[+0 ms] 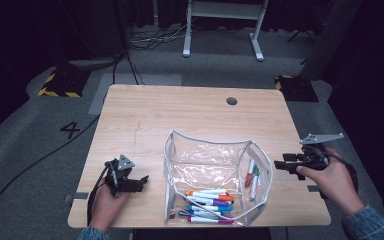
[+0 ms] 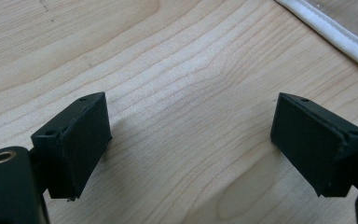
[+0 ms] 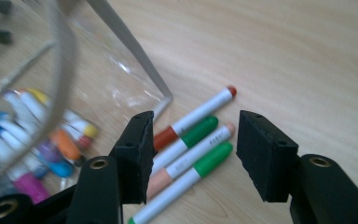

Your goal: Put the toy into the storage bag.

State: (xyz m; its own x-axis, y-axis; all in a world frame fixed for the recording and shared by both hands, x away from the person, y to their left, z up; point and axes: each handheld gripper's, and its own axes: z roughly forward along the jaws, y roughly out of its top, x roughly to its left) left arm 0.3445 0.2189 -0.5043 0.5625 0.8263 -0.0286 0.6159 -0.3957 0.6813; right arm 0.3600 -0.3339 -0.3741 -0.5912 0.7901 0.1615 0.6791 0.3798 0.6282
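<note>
My right tool [image 1: 280,164] hangs wide open and empty just off the right side of the clear pouch [image 1: 215,177]. Along its jaws I see four markers [image 3: 191,144] lying side by side on the surface [image 1: 180,110] just ahead, not touching either jaw. A larger pile of markers [image 1: 210,202] lies inside the pouch's near end. My left tool [image 1: 142,180] is wide open too, empty, over bare wood left of the pouch.
</note>
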